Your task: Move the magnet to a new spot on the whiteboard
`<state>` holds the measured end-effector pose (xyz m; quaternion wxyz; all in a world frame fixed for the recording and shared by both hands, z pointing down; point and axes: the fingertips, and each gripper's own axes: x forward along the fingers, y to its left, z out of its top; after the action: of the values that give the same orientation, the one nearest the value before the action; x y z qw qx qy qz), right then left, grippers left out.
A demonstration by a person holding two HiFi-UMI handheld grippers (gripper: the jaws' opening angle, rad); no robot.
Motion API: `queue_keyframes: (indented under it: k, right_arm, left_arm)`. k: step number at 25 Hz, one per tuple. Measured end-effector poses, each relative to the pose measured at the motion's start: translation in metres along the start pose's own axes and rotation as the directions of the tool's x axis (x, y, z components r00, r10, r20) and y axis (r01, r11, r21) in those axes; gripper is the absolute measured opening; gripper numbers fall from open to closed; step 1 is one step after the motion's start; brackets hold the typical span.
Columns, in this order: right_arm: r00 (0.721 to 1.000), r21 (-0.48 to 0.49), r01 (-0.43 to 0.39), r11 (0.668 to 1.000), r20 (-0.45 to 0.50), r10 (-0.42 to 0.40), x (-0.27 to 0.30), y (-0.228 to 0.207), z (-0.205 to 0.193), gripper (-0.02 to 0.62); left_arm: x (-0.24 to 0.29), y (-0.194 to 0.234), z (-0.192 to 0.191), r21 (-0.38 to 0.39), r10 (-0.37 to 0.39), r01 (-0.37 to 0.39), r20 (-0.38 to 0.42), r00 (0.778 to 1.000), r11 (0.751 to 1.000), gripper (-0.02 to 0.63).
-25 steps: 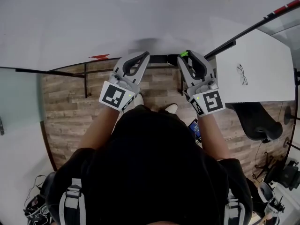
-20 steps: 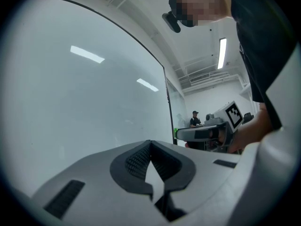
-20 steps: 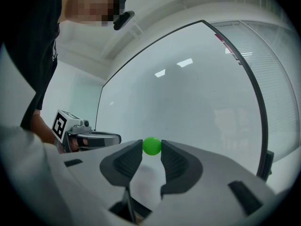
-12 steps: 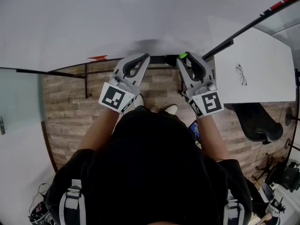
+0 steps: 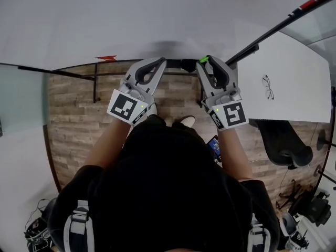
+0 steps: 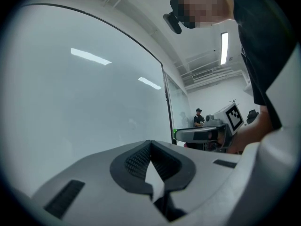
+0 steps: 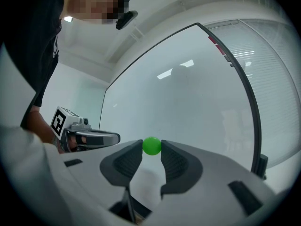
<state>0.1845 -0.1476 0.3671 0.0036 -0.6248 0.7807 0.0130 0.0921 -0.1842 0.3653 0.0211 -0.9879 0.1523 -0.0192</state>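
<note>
Red mark: a small red patch (image 5: 106, 58) at the lower edge of the whiteboard (image 5: 157, 14), left of both grippers; too small to read.
Left gripper: the left gripper (image 6: 150, 145) is held level toward the whiteboard, with its fingers (image 6: 136, 159) pressed together and nothing between them.
Left marker cube: the marker cube (image 5: 126, 106) carries a black-and-white square pattern, no words; a small green light glows beside it.
Right gripper: the right gripper (image 7: 151, 149) is held level just beside the left one, its fingers (image 7: 128, 161) pinching the magnet from both sides.
Magnet: a small round green magnet (image 7: 151, 144) sits at the fingertips, close in front of the whiteboard near its lower edge; whether it touches the board cannot be told.
Right marker cube: the right cube (image 5: 232, 114) bears its own black-and-white square code, with a green light next to it.
Desk: a white desk (image 5: 299, 62) stands to the right of the whiteboard.
Spectacles: a pair of spectacles (image 5: 268, 86) lies on the desk.
Chair: a black office chair (image 5: 283, 140) stands on the wooden floor (image 5: 73, 114) below the desk's edge.
</note>
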Motion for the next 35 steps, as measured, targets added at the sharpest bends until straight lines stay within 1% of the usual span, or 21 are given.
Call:
queue_keyframes:
  k: [4, 7, 12, 16, 20, 26, 30, 35]
  right_arm:
    - [0.999, 0.022, -0.032, 0.999, 0.001, 0.032, -0.002, 0.000, -0.007, 0.120]
    - [0.999, 0.032, -0.053, 0.998, -0.001, 0.053, 0.003, 0.009, -0.009, 0.121]
    - [0.998, 0.024, -0.063, 0.998, 0.001, 0.063, 0.025, 0.036, -0.002, 0.120]
    - [0.998, 0.008, -0.059, 0.998, -0.002, 0.059, 0.058, 0.067, 0.002, 0.120]
    - [0.999, -0.002, -0.040, 0.999, -0.016, 0.040, 0.101, 0.109, 0.003, 0.120]
    - [1.000, -0.037, -0.010, 0.999, -0.018, 0.010, 0.169, 0.167, 0.011, 0.121]
    - [0.998, -0.039, 0.042, 0.998, -0.035, -0.044, 0.203, 0.194, 0.007, 0.121]
    - [0.988, -0.019, 0.135, 0.991, -0.067, -0.136, 0.237, 0.208, 0.001, 0.121]
  left_arm:
    - [-0.002, -0.004, 0.002, -0.002, 0.037, -0.037, -0.005, 0.999, 0.999, 0.002]
    - [-0.013, 0.003, 0.004, -0.001, 0.068, -0.068, -0.010, 0.998, 0.998, 0.002]
    - [-0.039, 0.033, 0.006, 0.004, 0.096, -0.096, -0.005, 0.995, 0.995, 0.002]
    - [-0.062, 0.067, 0.005, 0.006, 0.089, -0.089, 0.000, 0.996, 0.996, 0.002]
    - [-0.094, 0.107, 0.001, 0.015, 0.066, -0.066, -0.008, 0.998, 0.998, 0.002]
    - [-0.145, 0.181, -0.008, 0.021, 0.069, -0.069, -0.004, 0.998, 0.997, 0.002]
    - [-0.174, 0.219, -0.013, 0.020, 0.075, -0.075, 0.005, 0.997, 0.997, 0.003]
    - [-0.189, 0.255, -0.015, 0.013, 0.061, -0.061, 0.013, 0.998, 0.998, 0.002]
